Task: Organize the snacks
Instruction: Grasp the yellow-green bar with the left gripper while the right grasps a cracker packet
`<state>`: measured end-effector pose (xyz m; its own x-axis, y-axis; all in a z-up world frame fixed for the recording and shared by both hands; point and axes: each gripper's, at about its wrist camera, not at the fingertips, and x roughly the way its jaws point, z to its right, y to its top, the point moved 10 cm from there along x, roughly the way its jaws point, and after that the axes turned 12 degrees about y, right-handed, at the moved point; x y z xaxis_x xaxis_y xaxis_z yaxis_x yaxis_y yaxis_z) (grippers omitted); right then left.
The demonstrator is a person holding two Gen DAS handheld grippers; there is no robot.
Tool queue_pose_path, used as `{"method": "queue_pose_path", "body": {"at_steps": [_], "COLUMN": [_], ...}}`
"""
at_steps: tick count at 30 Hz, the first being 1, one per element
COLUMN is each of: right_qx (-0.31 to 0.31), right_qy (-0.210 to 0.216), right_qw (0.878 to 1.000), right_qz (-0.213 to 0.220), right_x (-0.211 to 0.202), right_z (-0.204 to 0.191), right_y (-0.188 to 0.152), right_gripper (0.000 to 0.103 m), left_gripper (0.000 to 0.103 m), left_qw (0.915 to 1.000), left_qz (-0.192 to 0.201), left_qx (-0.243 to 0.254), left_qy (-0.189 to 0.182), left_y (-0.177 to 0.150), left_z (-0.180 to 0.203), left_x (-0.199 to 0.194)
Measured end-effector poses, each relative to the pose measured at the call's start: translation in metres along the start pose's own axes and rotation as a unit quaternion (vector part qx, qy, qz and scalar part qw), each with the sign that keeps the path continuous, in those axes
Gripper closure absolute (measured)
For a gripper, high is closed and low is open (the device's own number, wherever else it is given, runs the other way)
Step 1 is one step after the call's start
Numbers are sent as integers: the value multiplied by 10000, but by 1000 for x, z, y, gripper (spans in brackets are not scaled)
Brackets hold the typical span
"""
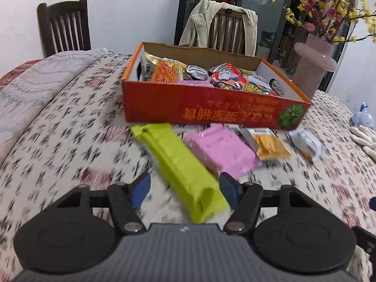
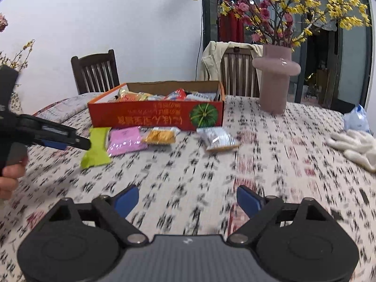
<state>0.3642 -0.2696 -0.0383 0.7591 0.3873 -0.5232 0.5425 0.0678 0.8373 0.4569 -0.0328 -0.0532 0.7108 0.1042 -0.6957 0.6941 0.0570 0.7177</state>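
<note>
The left gripper (image 1: 185,185) stands with jaws apart around the near end of a long lime-green snack packet (image 1: 178,164), pads not pressing it. Beyond lies the orange cardboard box (image 1: 211,108) of snacks. The right gripper (image 2: 188,199) gapes over bare patterned tablecloth (image 2: 270,164).

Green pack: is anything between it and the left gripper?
Nothing visible. The green pack already lies between the left gripper's open fingers, which do not yet press it. The pink pack lies beside it.
</note>
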Motion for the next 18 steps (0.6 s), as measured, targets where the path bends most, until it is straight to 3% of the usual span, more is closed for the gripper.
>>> {"method": "queue_pose_path", "body": {"at_steps": [6,12,15,18], "right_qx": [-150,-292,-218,-198], "right_qy": [-14,-65,193,491], "right_qw": [9998,9996,9996,9985], "right_qz": [-88,5,24,-114], "right_x": [25,53,76,112], "right_z": [10,23,22,18], "right_y": [22,57,74,86], "right_gripper": [20,23,28,36], "left_gripper": [41,64,63,62], "left_qw": [9998,9998,9998,9986], "left_qz": [-81,11,25,234], "left_qx": [23,152,78,325], "left_qy": [156,154,201,353], "left_y": [6,1,7,8], "left_z": [0,-23,-25,-19], "left_x": [37,28,35,40]}}
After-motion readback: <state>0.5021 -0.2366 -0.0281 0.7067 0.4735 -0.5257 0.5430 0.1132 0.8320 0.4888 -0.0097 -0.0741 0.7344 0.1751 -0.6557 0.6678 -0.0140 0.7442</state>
